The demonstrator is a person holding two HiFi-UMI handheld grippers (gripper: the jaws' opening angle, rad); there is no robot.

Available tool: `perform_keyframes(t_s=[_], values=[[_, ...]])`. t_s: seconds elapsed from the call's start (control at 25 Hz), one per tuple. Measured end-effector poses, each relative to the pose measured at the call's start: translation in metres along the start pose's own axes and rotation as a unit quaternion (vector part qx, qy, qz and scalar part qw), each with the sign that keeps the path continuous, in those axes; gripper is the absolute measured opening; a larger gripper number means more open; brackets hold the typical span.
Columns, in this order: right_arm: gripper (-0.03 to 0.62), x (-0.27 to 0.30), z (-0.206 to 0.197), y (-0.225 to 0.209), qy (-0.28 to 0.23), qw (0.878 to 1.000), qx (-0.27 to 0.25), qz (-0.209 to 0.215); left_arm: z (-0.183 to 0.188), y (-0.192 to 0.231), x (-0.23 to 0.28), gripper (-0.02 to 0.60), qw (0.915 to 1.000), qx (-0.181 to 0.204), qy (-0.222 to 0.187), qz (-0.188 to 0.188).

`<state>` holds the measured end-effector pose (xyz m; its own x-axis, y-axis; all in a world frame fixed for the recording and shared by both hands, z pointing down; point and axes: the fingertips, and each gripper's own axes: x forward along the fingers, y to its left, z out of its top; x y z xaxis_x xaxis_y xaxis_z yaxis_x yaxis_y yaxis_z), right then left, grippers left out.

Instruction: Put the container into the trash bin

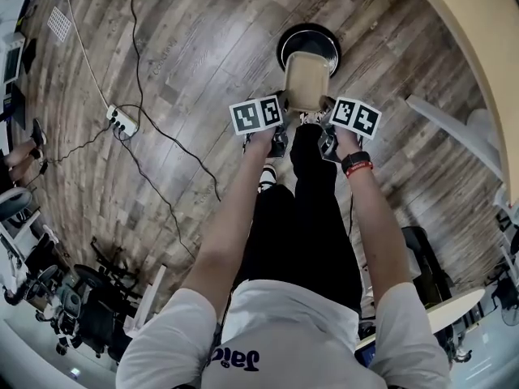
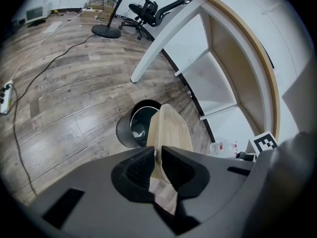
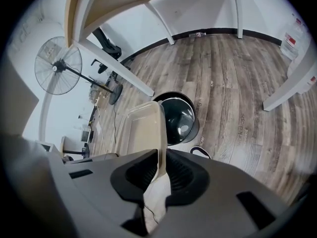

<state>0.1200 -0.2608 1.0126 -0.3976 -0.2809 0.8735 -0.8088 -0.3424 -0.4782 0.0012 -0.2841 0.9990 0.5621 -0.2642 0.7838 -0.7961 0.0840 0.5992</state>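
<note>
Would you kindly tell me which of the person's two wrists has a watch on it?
The right wrist, at the right in the head view: it bears a black watch with a red edge, while the left wrist is bare.

The pale tan, translucent container (image 1: 307, 81) hangs clamped by opposite rims between the left hand-held gripper (image 2: 158, 157) and the right hand-held gripper (image 3: 162, 165) — over the near edge of the round black trash bin (image 1: 308, 27), upright and open-topped.

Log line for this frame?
left gripper: shut on container | right gripper: shut on container | container: held at both edges, near trash bin, not yet in
</note>
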Motion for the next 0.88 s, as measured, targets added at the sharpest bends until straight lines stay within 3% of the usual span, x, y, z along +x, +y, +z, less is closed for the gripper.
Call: perform_keyframes(t_s=[0.88], values=[[0.051, 0.077, 0.05, -0.04, -0.006, 1.0, -0.011, -0.002, 0.029, 0.029, 0.092, 0.057, 0.9999, -0.012, -0.002, -0.002]])
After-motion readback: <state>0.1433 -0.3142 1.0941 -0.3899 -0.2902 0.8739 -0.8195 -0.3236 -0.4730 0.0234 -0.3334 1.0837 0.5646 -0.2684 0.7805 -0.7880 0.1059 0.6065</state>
